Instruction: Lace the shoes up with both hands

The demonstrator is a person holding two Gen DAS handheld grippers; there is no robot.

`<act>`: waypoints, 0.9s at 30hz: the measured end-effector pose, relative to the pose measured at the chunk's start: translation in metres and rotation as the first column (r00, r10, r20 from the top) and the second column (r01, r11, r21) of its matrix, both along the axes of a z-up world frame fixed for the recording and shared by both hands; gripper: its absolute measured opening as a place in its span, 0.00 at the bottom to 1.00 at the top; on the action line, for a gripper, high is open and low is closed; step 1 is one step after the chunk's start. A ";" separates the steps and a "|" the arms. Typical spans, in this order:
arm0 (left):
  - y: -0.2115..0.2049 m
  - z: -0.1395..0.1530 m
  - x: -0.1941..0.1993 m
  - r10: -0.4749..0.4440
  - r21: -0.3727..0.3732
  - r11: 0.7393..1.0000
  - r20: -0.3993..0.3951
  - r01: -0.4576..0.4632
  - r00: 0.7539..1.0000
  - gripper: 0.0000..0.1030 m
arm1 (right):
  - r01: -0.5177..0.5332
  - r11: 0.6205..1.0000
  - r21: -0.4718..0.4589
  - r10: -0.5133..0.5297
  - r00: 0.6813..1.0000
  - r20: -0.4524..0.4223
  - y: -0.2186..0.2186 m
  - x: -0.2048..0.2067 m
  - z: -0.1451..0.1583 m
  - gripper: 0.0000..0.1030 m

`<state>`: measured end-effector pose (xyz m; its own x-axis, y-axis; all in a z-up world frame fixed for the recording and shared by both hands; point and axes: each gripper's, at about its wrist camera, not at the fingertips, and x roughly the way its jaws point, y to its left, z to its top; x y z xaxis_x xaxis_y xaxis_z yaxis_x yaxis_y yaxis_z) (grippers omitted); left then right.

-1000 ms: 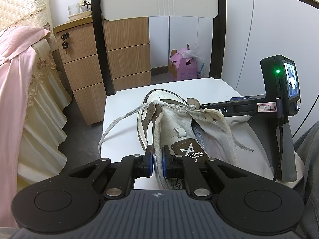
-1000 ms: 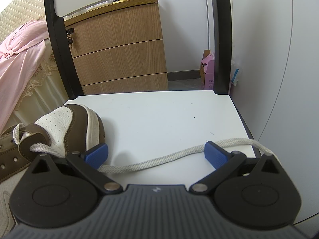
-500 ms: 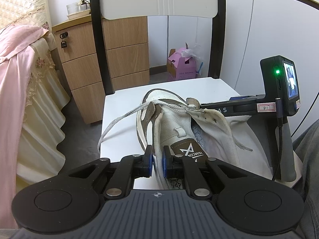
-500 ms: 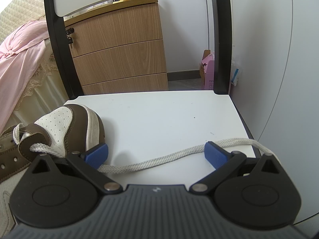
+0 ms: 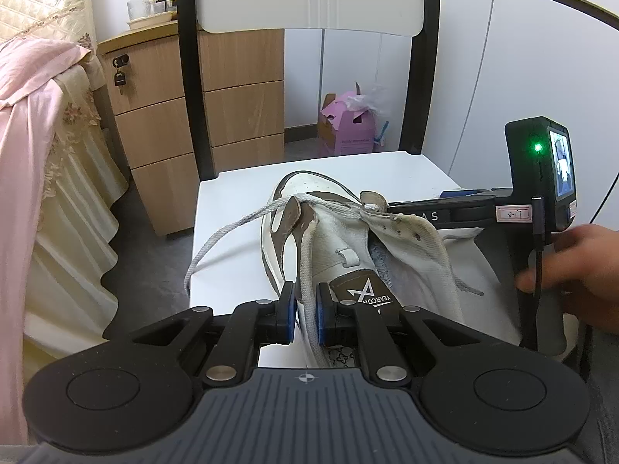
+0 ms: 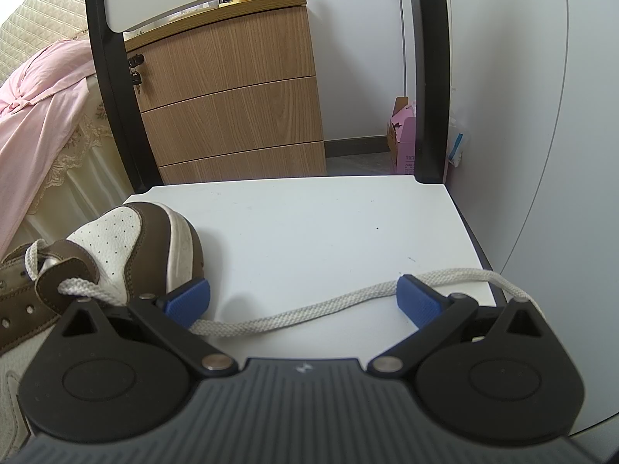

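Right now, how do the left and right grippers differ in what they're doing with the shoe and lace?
The left gripper is nearly closed, its blue pads clamping the shoe's side flap; the right gripper is spread wide, gripping nothing. A strip of the upper runs between the left's pads, while the white lace merely lies on the chair seat between the right's. Both have black arms with blue pads and point toward the chair back.
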<state>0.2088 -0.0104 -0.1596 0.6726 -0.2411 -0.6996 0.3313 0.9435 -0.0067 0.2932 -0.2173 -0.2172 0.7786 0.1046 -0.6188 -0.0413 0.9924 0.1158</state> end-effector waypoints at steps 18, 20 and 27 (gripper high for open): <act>0.004 -0.002 0.006 -0.047 -0.024 0.999 -0.005 0.047 0.999 0.11 | -0.193 0.980 -0.043 0.198 0.961 0.194 -0.003 -0.001 0.097 1.00; 0.006 -0.003 0.007 -0.053 -0.033 0.998 -0.008 0.052 0.999 0.11 | -0.346 0.935 -0.076 0.354 0.919 0.174 0.017 0.013 0.121 1.00; 0.009 -0.003 0.011 -0.058 -0.050 0.997 -0.017 0.057 0.998 0.13 | -0.726 0.686 -0.046 0.708 0.681 -0.187 0.121 0.081 0.140 0.99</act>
<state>0.2195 -0.0018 -0.1624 0.6437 -0.3140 -0.6979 0.3848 0.9211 -0.0595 0.3740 -0.0962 -0.0767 0.3948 0.5195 -0.7578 -0.7374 0.6712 0.0760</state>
